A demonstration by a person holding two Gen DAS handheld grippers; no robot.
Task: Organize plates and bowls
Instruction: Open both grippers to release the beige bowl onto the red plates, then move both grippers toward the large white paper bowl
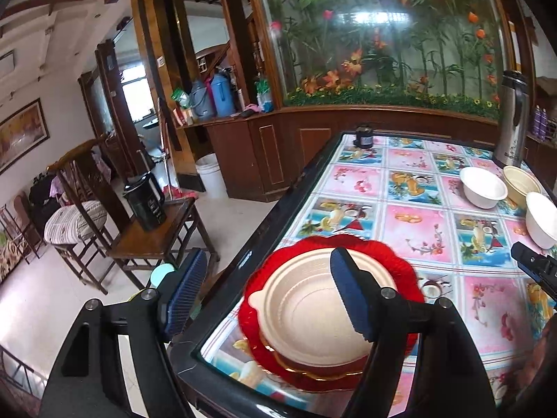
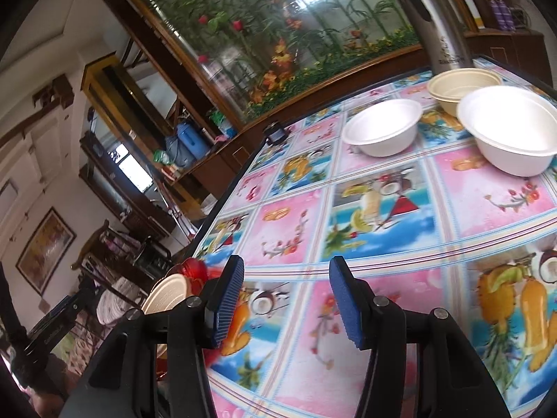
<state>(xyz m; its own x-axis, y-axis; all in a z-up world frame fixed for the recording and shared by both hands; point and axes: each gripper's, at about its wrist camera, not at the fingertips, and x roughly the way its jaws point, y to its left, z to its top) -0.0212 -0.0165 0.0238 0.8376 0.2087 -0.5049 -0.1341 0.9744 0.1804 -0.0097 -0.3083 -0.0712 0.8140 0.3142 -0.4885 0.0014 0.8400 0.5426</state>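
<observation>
A beige plate [image 1: 313, 313] lies stacked on a red scalloped plate [image 1: 393, 254] at the table's near left corner. My left gripper [image 1: 269, 294] is open above them, its right finger over the beige plate and its left finger past the table edge. Two white bowls [image 1: 482, 186] [image 1: 541, 219] and a cream bowl [image 1: 522, 181] stand at the far right. My right gripper [image 2: 285, 304] is open and empty above the tablecloth. In the right wrist view the white bowls [image 2: 383, 127] [image 2: 508, 129] and cream bowl [image 2: 463, 87] are ahead, and the plates [image 2: 170, 289] show at the left.
A steel thermos [image 1: 511, 122] stands behind the bowls. A small dark jar [image 1: 363, 136] sits at the table's far edge [image 1: 417, 136]. A wooden chair [image 1: 153, 237] with a black kettle [image 1: 146, 202] stands left of the table.
</observation>
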